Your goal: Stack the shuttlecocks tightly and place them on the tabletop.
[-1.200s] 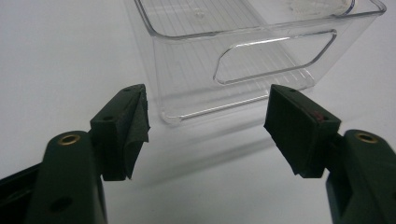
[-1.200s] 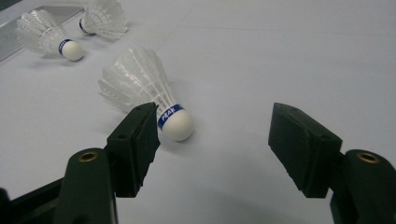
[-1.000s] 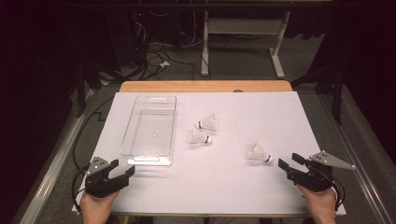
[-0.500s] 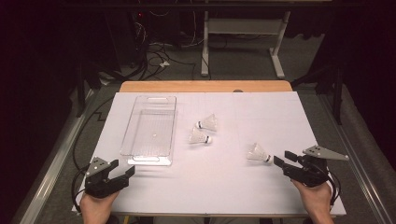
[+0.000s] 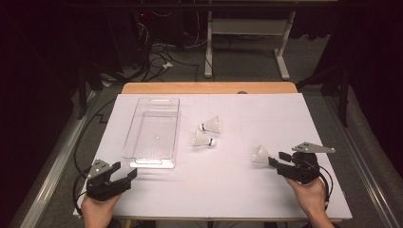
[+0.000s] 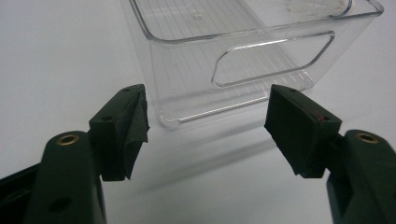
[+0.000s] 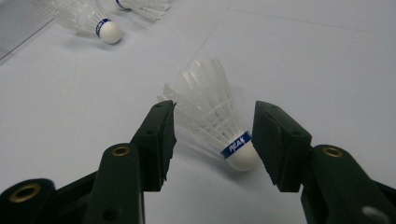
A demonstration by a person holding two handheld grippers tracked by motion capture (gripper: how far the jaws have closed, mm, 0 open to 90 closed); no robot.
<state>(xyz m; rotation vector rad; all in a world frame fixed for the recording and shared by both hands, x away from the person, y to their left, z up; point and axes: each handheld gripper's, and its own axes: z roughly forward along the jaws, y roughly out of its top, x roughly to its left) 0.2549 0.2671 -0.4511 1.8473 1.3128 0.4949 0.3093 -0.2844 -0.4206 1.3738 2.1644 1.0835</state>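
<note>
Since a second ago the right gripper (image 5: pixel 280 161) has slid leftward up to the nearest shuttlecock (image 7: pixel 219 123), its jaws closing partway. The shuttlecock lies on the white table (image 5: pixel 285 114) between the half-open jaws, ungripped, cork toward the hand, feathers pointing away. The left gripper (image 6: pixel 208 126) rests wide open, empty, before the clear tray (image 6: pixel 243 70).

A white feathered shuttlecock (image 7: pixel 210 112) with a blue band lettered white and a white cork tip lies on the white tabletop (image 5: pixel 209 190), a clear ribbed plastic tray (image 5: pixel 153 130) at ten o'clock, between black tools.
</note>
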